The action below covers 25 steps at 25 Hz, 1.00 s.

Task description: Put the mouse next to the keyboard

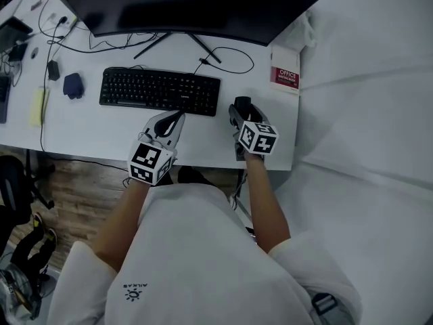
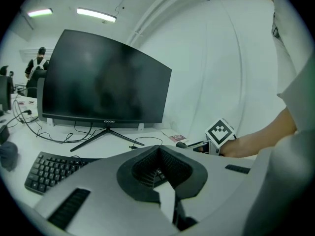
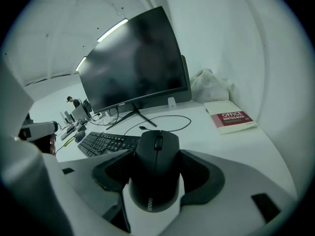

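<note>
White worktop (image 1: pixel 81 124) under dark monitor (image 1: pixel 203 5); monitor top cut off in head view. I read right tongs (image 1: pixel 241 117) gripping black mouse (image 3: pixel 155 166) by its sides. Mouse underside hidden, so I can't tell whether it touches worktop. Keyboard (image 1: pixel 160 91) just left of right tongs, directly ahead of left tongs (image 1: pixel 177 119). Left tongs closed, nothing held. Red booklet (image 1: pixel 285 78) ahead-right of right tongs.
</note>
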{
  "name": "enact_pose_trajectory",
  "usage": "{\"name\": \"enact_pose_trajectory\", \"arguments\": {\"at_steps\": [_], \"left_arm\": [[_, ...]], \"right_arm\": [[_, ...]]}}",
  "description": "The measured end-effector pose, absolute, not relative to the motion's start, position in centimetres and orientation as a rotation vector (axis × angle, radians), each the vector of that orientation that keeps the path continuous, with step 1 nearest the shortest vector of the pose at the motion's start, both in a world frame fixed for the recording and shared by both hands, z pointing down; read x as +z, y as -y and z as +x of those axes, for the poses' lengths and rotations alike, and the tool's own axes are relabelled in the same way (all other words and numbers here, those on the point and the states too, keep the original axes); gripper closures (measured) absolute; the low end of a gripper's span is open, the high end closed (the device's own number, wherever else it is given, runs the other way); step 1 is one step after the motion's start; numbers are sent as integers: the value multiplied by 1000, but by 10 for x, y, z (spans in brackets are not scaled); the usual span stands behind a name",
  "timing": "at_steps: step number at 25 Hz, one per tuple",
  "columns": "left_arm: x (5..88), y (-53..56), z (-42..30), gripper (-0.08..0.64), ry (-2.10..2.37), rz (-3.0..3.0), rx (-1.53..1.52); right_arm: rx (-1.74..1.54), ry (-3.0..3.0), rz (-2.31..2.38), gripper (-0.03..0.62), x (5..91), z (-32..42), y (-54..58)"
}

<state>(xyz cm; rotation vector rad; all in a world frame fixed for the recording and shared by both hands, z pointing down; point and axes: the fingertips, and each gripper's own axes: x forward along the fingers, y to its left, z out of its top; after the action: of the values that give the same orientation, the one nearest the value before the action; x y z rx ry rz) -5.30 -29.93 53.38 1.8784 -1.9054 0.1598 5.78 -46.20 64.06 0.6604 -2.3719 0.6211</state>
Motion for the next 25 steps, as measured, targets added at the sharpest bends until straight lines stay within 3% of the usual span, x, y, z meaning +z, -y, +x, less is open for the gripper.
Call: {"name": "enact_pose_trajectory", "arguments": {"at_steps": [25], "left_arm": [[570, 327, -56, 554, 1874, 1786, 188]], "right_arm": [[582, 2198, 706, 295, 703, 41, 480]]}}
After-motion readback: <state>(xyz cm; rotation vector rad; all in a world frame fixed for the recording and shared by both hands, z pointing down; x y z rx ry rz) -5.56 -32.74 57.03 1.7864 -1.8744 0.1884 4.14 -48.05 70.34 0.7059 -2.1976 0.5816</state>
